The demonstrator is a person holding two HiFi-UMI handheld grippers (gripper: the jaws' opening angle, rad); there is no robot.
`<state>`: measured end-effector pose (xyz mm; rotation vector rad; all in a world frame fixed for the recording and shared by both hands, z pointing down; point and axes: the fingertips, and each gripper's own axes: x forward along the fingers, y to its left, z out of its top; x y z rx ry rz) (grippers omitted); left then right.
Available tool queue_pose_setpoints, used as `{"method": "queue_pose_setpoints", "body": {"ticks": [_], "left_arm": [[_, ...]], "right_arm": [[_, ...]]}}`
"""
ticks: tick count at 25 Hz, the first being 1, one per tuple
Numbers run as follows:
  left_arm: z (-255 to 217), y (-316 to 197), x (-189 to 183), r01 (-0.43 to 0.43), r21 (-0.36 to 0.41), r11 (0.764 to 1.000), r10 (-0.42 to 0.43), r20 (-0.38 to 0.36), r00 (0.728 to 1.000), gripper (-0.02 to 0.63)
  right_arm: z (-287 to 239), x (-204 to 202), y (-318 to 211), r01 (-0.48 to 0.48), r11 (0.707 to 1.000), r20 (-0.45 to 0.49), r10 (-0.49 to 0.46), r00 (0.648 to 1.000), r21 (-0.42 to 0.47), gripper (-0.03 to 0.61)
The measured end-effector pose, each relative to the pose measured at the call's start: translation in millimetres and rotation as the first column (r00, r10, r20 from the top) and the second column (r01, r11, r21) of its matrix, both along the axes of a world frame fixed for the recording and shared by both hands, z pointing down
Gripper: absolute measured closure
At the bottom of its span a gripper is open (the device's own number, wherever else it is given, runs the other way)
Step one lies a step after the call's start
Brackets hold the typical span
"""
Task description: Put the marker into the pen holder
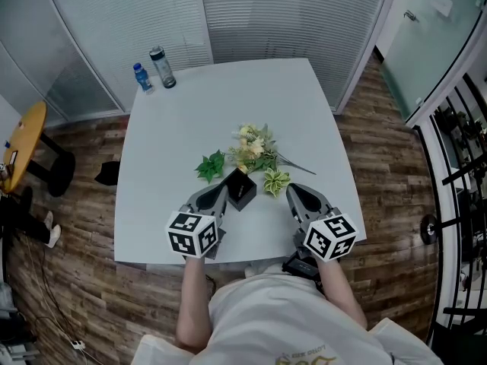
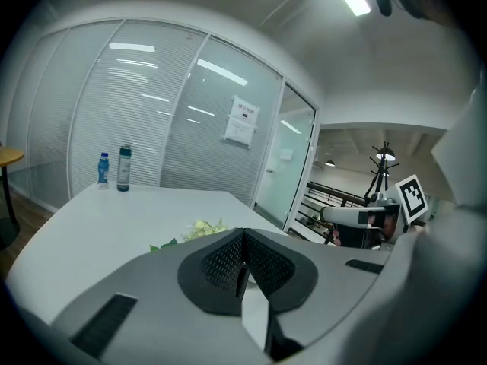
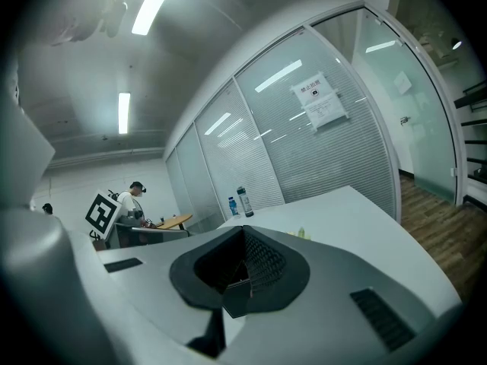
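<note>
White counter [image 1: 175, 143], far-L corner: small blue bottle [image 1: 142, 77] just beside taller dark-capped bottle [image 1: 162, 67], both upright. Counter ctr: spray of pale artificial flowers [image 1: 251, 149] lying flat, w/ a green leaf [image 1: 211, 166] on its L side and a variegated leaf [image 1: 275, 181] on its near side. Surroundings: wood-plank floor [image 1: 380, 173], round wooden side table [image 1: 23, 144] off to L, glass partition w/ blinds [image 1: 251, 14] behind the counter, paper notice [image 2: 241, 121] stuck on the glass, person [image 3: 131, 201] in bkgd.
</note>
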<state>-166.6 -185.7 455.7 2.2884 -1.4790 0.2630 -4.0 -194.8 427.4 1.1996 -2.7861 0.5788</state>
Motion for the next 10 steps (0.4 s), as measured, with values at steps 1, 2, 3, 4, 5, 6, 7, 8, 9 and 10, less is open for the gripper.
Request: {"method": "queue_pose_setpoints", "body": {"ticks": [1,2,3,4,5,6,7,8,9,10], "left_arm": [[-0.1,0.0,0.0,-0.001,-0.001,1.000,0.001,-0.001,1.000,0.603],[-0.1,0.2,-0.3,-0.002,-0.002,1.000,0.002,-0.001,1.000,0.603],[0.3,0.6,-0.6,-0.002,-0.003,1.000,0.002,-0.001,1.000,0.603],[0.9,1.0,-0.8,-0.002,-0.004,1.000,0.002,-0.001,1.000,0.603],[1.3,1.0,-0.8,-0.003,-0.005,1.000,0.003,-0.002,1.000,0.603],[1.5,0.7,-0.6,-0.004,-0.005,1.000,0.004,-0.002,1.000,0.603],[1.3,0.1,-0.6,-0.005,-0.004,1.000,0.005,-0.003,1.000,0.603],[1.1,-0.7,-0.7,-0.006,-0.004,1.000,0.006,-0.003,1.000,0.603],[0.8,-1.6,-0.9,-0.008,-0.003,1.000,0.008,-0.003,1.000,0.603],[0.5,-2.5,-1.2,-0.009,-0.002,1.000,0.009,-0.004,1.000,0.603]], "right_arm": [[-0.4,-0.2,-0.1,0.000,1.000,0.001,0.000,1.000,0.000,0.563],[-0.6,-0.6,0.1,0.000,1.000,0.003,0.000,1.000,-0.001,0.563],[-0.7,-1.0,0.4,0.001,1.000,0.007,-0.001,1.000,-0.002,0.563],[-0.8,-1.3,0.8,0.002,1.000,0.011,-0.002,1.000,-0.003,0.563],[-0.9,-1.3,0.9,0.002,1.000,0.014,-0.002,1.000,-0.004,0.563],[-1.2,-1.3,0.6,0.002,1.000,0.015,-0.002,1.000,-0.004,0.563],[-1.5,-1.3,-0.1,0.002,1.000,0.016,-0.002,1.000,-0.003,0.563],[-1.7,-1.6,-1.0,0.001,1.000,0.017,-0.001,1.000,-0.003,0.563],[-1.9,-2.0,-1.9,0.001,1.000,0.017,-0.001,1.000,-0.002,0.563],[-2.1,-2.4,-2.9,0.001,1.000,0.018,-0.001,1.000,-0.002,0.563]]}}
